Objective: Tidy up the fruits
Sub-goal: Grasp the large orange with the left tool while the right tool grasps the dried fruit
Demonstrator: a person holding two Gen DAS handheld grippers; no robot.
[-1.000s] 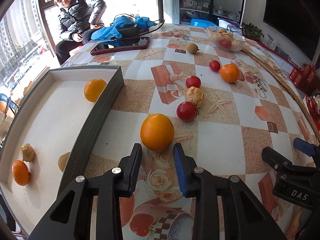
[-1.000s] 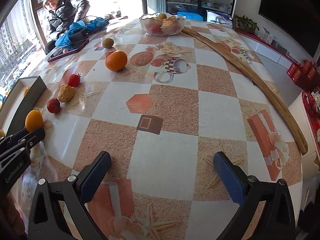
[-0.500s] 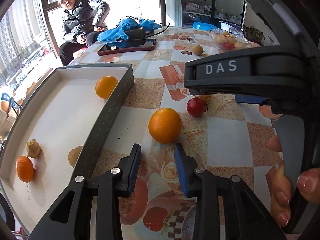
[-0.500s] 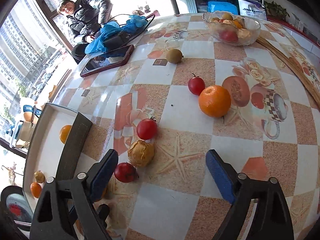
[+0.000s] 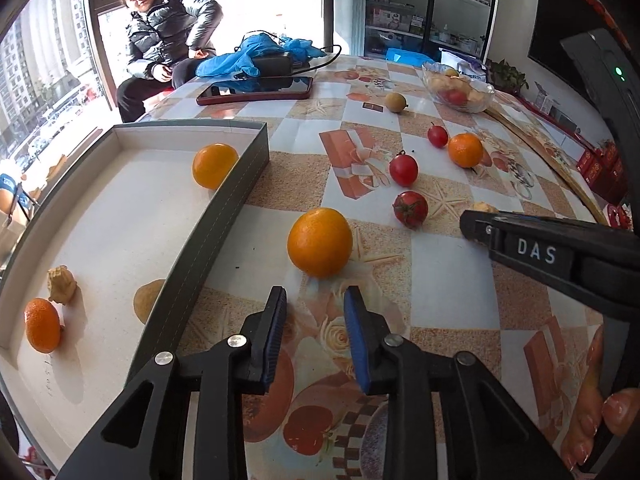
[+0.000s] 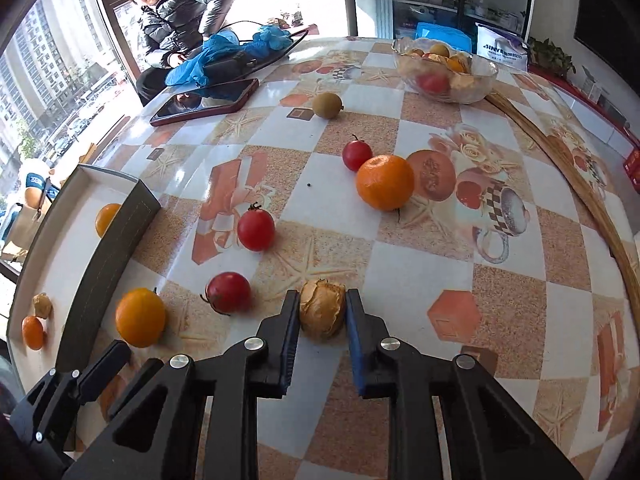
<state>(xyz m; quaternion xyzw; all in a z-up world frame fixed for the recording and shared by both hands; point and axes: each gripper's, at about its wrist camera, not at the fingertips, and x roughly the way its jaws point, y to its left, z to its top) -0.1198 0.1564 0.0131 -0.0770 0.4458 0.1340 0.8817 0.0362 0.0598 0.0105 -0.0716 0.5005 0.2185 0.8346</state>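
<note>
My right gripper (image 6: 322, 305) is shut on a tan wrinkled fruit (image 6: 322, 314) that rests on the table. My left gripper (image 5: 315, 312) is open and empty, just short of a large orange (image 5: 320, 242) beside the grey tray (image 5: 224, 216). The tray holds an orange (image 5: 214, 165), a small orange (image 5: 42, 330), a tan wrinkled fruit (image 5: 61, 284) and a tan round fruit (image 5: 149, 300). Loose on the table are two red tomatoes (image 6: 229, 292) (image 6: 256, 229), a third tomato (image 6: 356, 155), another orange (image 6: 385, 182) and a kiwi (image 6: 327, 105).
A glass bowl (image 6: 446, 70) of fruit stands at the back right. A dark tablet (image 6: 204, 102) and blue cloth (image 6: 228, 50) lie at the back left. A person (image 5: 164, 44) sits beyond the table. A wooden strip (image 6: 580, 196) runs along the right edge.
My right gripper swung left across the table, came down and closed on the tan wrinkled fruit. My left gripper drew back a little from the large orange.
</note>
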